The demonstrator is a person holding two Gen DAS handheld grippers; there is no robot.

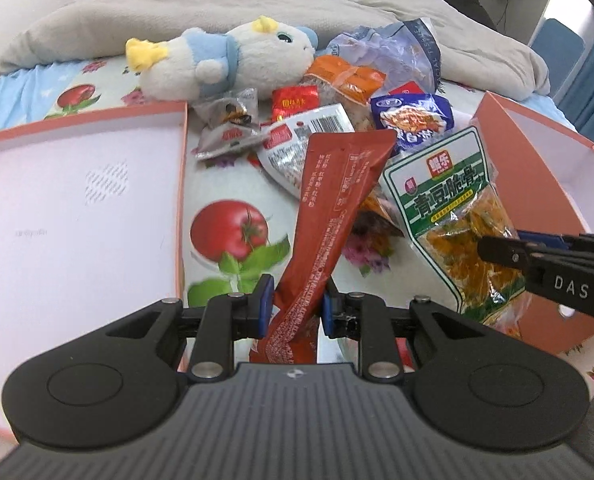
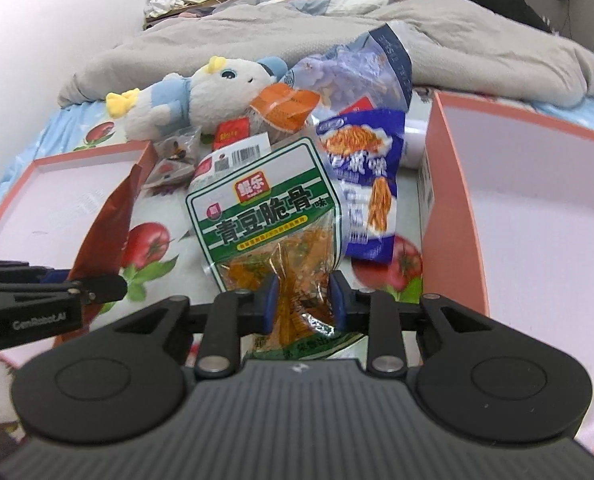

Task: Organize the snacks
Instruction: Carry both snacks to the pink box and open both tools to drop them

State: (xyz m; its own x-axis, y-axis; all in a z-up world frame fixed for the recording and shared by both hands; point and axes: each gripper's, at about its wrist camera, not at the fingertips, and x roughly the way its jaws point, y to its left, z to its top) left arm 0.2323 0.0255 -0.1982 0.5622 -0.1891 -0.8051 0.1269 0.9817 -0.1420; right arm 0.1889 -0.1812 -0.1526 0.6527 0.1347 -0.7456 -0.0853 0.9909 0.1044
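Note:
My left gripper (image 1: pixel 295 307) is shut on a long red snack packet (image 1: pixel 333 216) and holds it up between the two boxes. My right gripper (image 2: pixel 304 301) is shut on a green-labelled bag of orange snacks (image 2: pixel 271 216); this bag (image 1: pixel 453 204) and the right gripper (image 1: pixel 497 250) also show at the right of the left wrist view. The red packet (image 2: pixel 105 224) and left gripper (image 2: pixel 97 286) show at the left of the right wrist view. A pile of other snack packets (image 1: pixel 309 136) lies on the bed behind, with a blue bag (image 2: pixel 363 184).
A shallow pink box lid (image 1: pixel 77 216) lies at the left and a deeper pink box (image 2: pixel 517 216) at the right. A plush toy (image 1: pixel 225 56) and a grey blanket (image 1: pixel 257 4) lie behind the snacks on the tomato-print sheet (image 1: pixel 233 232).

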